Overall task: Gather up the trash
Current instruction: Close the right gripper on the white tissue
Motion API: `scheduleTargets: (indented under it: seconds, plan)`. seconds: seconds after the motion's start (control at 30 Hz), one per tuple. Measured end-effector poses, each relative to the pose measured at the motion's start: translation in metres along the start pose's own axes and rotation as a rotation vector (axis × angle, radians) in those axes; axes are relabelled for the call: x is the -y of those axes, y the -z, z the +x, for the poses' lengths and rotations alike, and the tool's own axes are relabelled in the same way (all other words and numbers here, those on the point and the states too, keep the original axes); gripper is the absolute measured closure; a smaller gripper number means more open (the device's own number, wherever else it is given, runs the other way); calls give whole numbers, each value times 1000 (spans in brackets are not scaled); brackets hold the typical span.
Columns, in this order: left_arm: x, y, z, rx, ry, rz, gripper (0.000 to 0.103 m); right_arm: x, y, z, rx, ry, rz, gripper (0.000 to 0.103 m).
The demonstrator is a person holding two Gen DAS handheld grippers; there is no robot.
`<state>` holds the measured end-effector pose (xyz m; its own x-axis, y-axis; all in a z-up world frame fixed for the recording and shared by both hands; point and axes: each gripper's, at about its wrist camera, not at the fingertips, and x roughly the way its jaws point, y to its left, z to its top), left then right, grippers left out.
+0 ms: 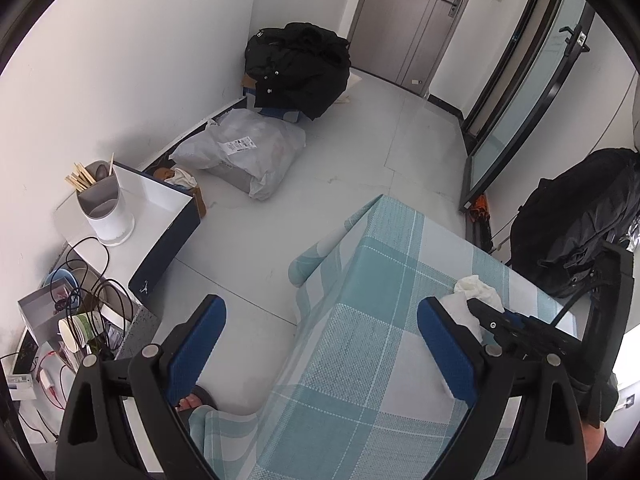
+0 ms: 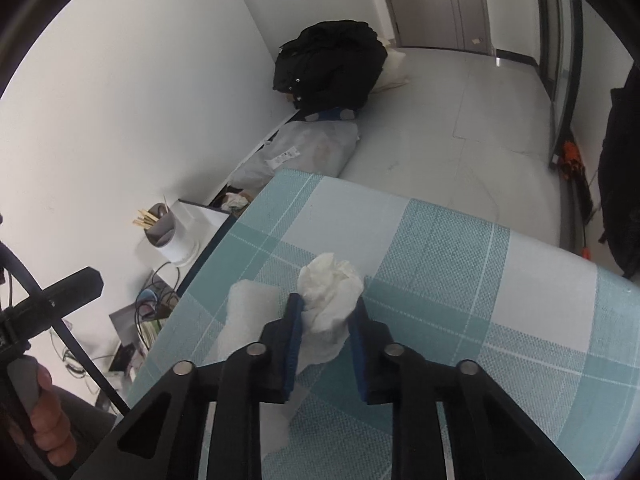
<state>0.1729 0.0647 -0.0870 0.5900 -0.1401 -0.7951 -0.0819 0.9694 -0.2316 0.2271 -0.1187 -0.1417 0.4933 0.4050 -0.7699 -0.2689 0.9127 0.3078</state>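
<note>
The tissue [image 2: 330, 300] is a crumpled white wad, twisted into a rough column with its ruffled top poking up past the fingertips, and it sits on the counter [image 2: 460, 280], which is covered in a teal and white plaid cloth. The right gripper [image 2: 326, 312] has its jaws closed in on the wad from both sides, the blue pads [image 2: 295, 332] pressing its lower part, so it is grasping the tissue. Just to the left of that wad, touching the left finger's outer side, lies a second white tissue piece [image 2: 250, 312], flatter and softer in outline. In the left wrist view the same tissue [image 1: 480, 292] shows white and creased beyond the right gripper's black frame, near the counter's far edge. The left gripper [image 1: 320, 344] hangs with its jaws spread wide and released, holding nothing, one finger over the floor [image 1: 340, 160] and the other over the cloth. Farther out on the floor by the wall lie a grey plastic bag [image 1: 244, 152] and a black jacket [image 1: 300, 68]. A white holder [image 1: 104, 208] with chopsticks stands on a low box to the left.
</note>
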Motion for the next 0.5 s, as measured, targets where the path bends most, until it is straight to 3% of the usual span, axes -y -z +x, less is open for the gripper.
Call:
scheduleTargets:
  seconds: [0.13,0.3,0.5]
  plan:
    - [4,1,4,-10,-13,16,8,-4,2,-5,3,0,-24,97]
    - [11,3,9,-32,3,40,8,1,3,-28,53,4,-25,98]
    - [29,6,19,-75,98,75,8,16,11,-63,112,47,-37,98]
